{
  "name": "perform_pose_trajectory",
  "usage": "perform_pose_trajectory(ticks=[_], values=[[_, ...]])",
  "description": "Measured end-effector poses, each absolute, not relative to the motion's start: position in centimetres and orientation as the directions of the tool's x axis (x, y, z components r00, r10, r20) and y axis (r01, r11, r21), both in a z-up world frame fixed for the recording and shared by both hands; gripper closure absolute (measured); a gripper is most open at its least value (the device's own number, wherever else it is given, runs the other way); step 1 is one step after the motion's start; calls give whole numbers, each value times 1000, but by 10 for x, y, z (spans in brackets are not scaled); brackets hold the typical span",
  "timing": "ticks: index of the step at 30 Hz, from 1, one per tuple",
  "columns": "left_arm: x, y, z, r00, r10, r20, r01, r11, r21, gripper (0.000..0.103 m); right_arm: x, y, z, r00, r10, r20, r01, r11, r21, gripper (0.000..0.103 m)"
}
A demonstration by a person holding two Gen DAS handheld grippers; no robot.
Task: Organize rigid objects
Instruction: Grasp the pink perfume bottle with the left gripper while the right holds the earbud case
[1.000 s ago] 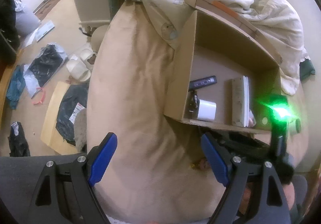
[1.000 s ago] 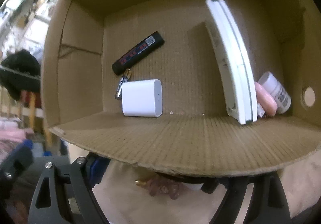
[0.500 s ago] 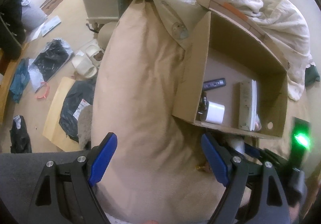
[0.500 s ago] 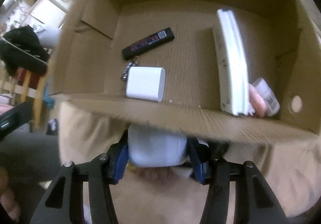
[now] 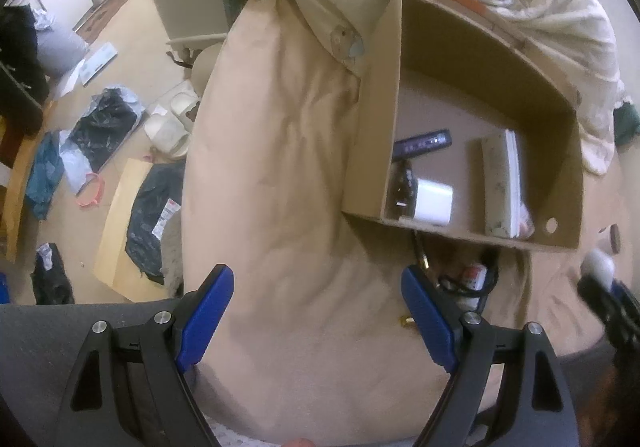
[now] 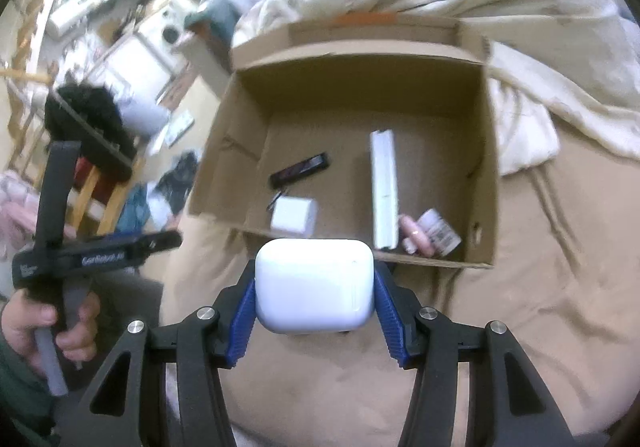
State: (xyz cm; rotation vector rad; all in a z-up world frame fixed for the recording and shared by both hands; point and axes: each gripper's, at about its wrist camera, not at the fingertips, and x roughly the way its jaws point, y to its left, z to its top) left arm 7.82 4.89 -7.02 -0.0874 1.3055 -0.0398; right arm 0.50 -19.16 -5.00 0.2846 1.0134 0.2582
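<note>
Tan bed (image 5: 288, 151) carries a corrugated cardboard box (image 6: 490, 167) near its rumpled-duvet end. Right hand-held gripper (image 6: 315, 293) pinches a smooth, rounded white earbud case (image 6: 316, 285) above the bed, just short of the box; its jaws just closed. Left hand-held gripper (image 5: 318, 311) is spread, empty; only its view shows cluttered floor.

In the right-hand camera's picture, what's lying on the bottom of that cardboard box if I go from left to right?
Black stick → small white cube → long white slab → pink tube → white bottle.
</note>
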Motion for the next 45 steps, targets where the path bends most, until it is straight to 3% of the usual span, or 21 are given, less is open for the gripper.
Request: perform_pose_trajectory(ticks=[4,14,22,28,45], values=[[84,47,-80,239,-68,-969,-35,996,-79,19,4,-212,-73,494,318,-809,54,918,393,46],[76,31,-89,267,22,-963,26,999,30,19,-8,-221,-48,552,366,-750,14,895,447,46],[53,0,-115,191,-57,-980,83,996,-41,19,-15,-238,-31,611,395,-686,25,857,515,46],[45,-29,-142,158,-33,-987,127,992,-13,19,-18,-256,-30,638,419,-646,58,811,583,46],[45,-110,-177,164,51,-985,222,971,87,19,-12,-262,-39,609,431,-666,93,795,600,46]])
